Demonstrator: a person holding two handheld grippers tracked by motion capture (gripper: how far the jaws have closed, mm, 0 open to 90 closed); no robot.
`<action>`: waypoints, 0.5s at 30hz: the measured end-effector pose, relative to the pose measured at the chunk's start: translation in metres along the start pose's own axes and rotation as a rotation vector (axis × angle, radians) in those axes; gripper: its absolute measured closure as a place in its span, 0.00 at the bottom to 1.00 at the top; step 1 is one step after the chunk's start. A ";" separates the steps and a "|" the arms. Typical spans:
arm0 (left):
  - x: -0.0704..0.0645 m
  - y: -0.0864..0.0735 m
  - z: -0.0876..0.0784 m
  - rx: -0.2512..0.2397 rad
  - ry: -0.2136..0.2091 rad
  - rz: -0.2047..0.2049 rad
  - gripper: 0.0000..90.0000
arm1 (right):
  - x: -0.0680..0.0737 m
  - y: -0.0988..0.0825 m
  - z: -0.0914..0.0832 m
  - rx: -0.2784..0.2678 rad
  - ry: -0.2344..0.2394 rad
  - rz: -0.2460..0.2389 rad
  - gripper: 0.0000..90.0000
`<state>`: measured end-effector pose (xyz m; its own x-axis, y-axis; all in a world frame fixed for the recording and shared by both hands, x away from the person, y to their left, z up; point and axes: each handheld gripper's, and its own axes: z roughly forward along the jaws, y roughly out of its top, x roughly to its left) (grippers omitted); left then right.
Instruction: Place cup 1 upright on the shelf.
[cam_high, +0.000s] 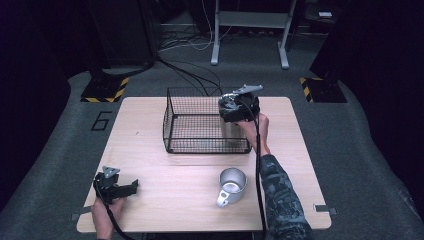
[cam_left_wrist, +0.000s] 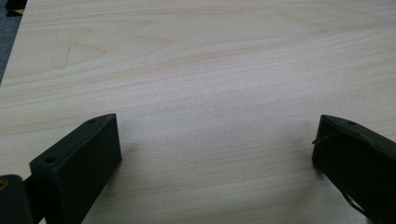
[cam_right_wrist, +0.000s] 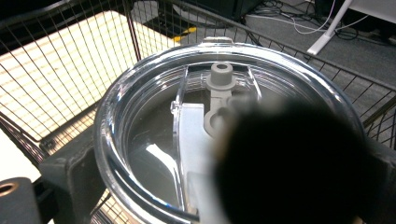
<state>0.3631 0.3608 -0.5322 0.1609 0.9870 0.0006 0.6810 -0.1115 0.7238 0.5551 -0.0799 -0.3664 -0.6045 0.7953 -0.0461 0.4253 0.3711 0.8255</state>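
A black wire basket (cam_high: 169, 117) stands at the back middle of the wooden table (cam_high: 165, 175). My right gripper (cam_high: 239, 107) hangs over the basket's right end, shut on a steel tumbler (cam_high: 231, 131) that reaches down inside the basket. In the right gripper view, the tumbler's clear lid (cam_right_wrist: 154, 121) sits between the jaws of that gripper (cam_right_wrist: 224, 158), with a dark blurred shape covering its right part. My left gripper (cam_high: 131, 187) rests low at the table's front left, open. Bare wood lies between the jaws of the left gripper (cam_left_wrist: 217, 135).
A steel mug (cam_high: 232, 185) with its handle toward the front stands at the front middle of the table. Cables and a white desk frame (cam_high: 250, 30) are on the floor behind the table. Hazard-striped stand bases (cam_high: 105, 90) sit at the back corners.
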 end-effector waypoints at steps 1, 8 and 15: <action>0.000 0.000 0.000 0.000 0.000 0.000 0.01 | 0.000 -0.001 0.001 0.003 -0.004 0.000 0.04; 0.000 0.000 0.000 0.002 0.000 -0.002 0.01 | 0.000 -0.002 0.006 0.019 0.005 0.000 0.04; 0.000 0.000 0.000 0.001 0.000 -0.001 0.01 | 0.002 -0.003 0.011 0.044 0.009 0.006 0.04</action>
<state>0.3630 0.3608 -0.5322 0.1605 0.9870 -0.0004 0.6820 -0.1106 0.7229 0.5597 -0.0741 -0.3755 -0.6076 0.7934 -0.0362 0.4578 0.3871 0.8003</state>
